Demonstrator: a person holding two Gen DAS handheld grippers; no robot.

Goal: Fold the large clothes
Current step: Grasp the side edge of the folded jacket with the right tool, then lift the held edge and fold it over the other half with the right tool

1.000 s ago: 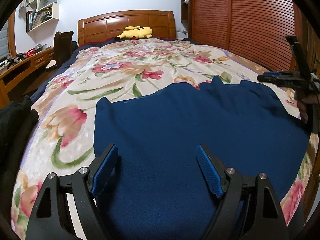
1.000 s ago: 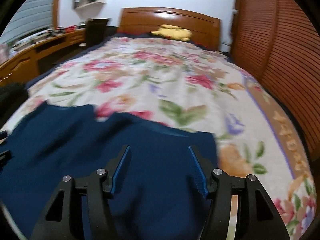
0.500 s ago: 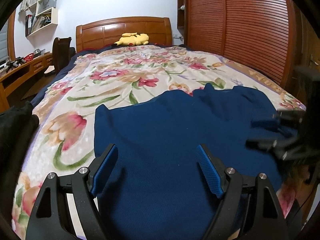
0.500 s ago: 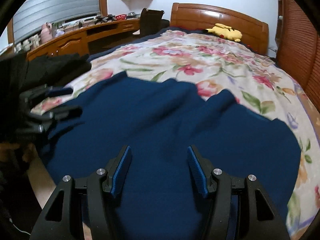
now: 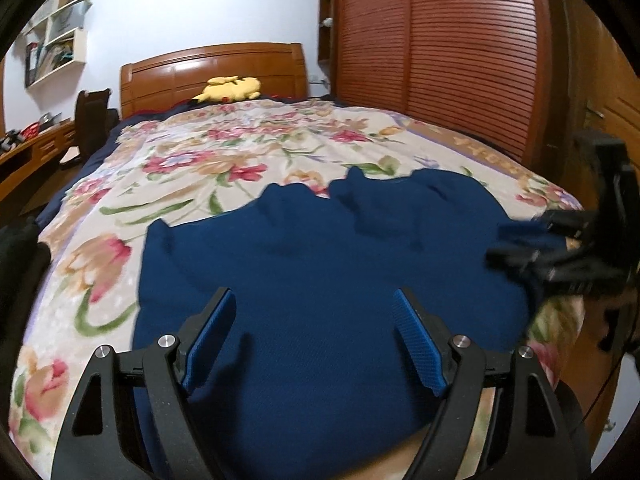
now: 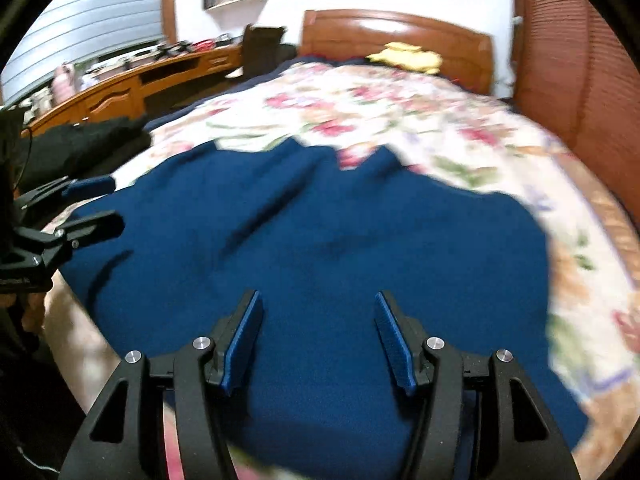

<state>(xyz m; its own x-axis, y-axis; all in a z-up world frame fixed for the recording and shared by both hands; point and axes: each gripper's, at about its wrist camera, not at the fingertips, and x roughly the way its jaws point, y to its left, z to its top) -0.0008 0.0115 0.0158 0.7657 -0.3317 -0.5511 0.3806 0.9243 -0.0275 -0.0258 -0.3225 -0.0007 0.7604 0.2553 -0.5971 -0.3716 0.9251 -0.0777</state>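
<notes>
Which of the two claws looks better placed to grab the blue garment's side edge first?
Left, narrowly. The open left gripper hangs near the blue garment's left edge on the floral bedspread; the open right gripper hovers over its middle.

Home bedroom: bed with floral quilt, wooden headboard, yellow plush toy at far end (by headboard). Louvered wooden wardrobe doors right. Wall shelves and long wooden bench left.
</notes>
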